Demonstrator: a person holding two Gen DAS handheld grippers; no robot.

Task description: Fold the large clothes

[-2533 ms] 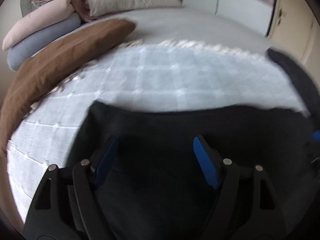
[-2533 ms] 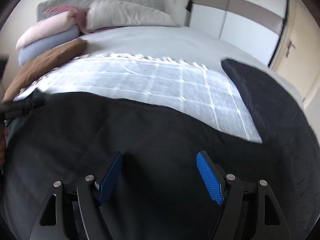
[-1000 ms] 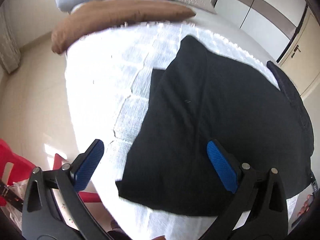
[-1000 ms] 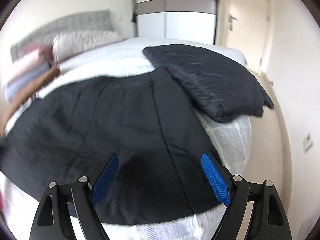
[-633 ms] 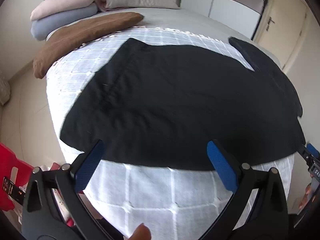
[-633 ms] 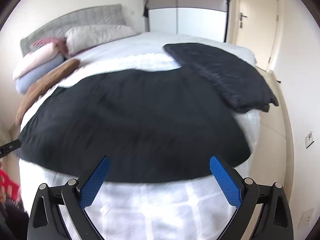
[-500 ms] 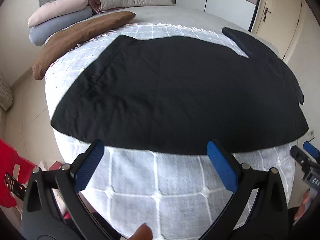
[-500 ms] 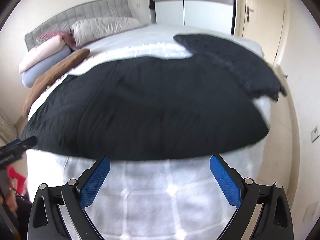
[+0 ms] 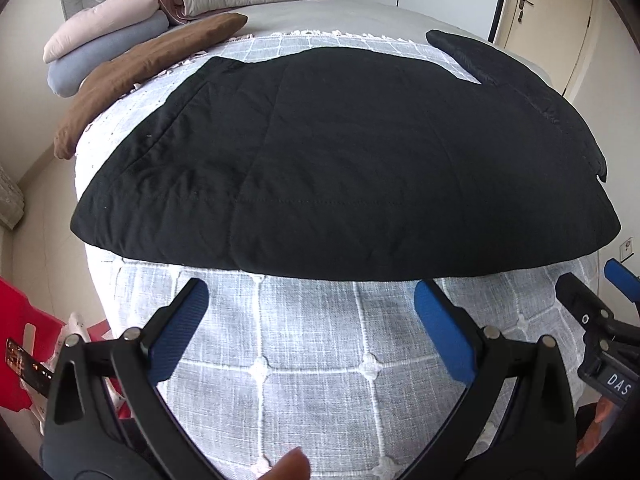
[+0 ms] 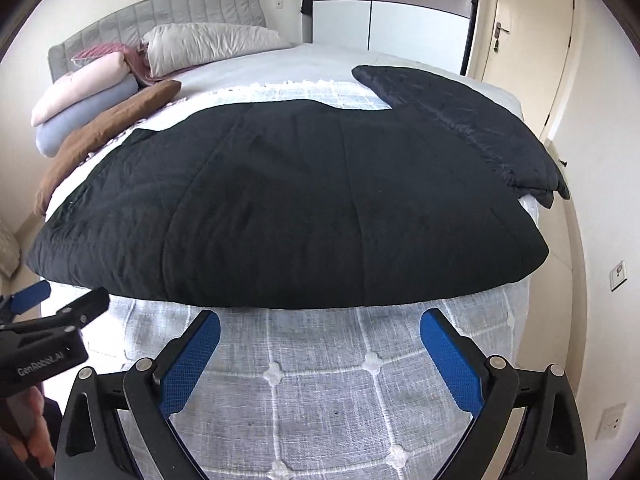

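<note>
A large black quilted garment [image 9: 340, 152] lies flat and folded across the white checked bed cover [image 9: 312, 360]; the right wrist view shows it as well [image 10: 300, 208]. My left gripper [image 9: 312, 292] hangs open over the bare cover, just short of the garment's near edge, with nothing between its blue pads [image 9: 180, 328]. My right gripper [image 10: 320, 318] is open and empty too, just as close to that edge. Each gripper shows in the other's view: the right one [image 9: 588, 276] at the right, the left one [image 10: 74, 292] at the left.
A second dark quilted piece [image 10: 460, 120] lies on the bed's far right corner. A brown cushion [image 9: 140, 72], rolled bedding [image 9: 104, 36] and pillows [image 10: 208, 46] sit by the grey headboard [image 10: 160, 16]. A red stool [image 9: 20, 344] stands on the floor at left; a door [image 10: 520, 40] is at right.
Both grippers have drawn back from over the garment to the foot of the bed, so its near edge now lies beyond the fingertips. The right jaws have widened.
</note>
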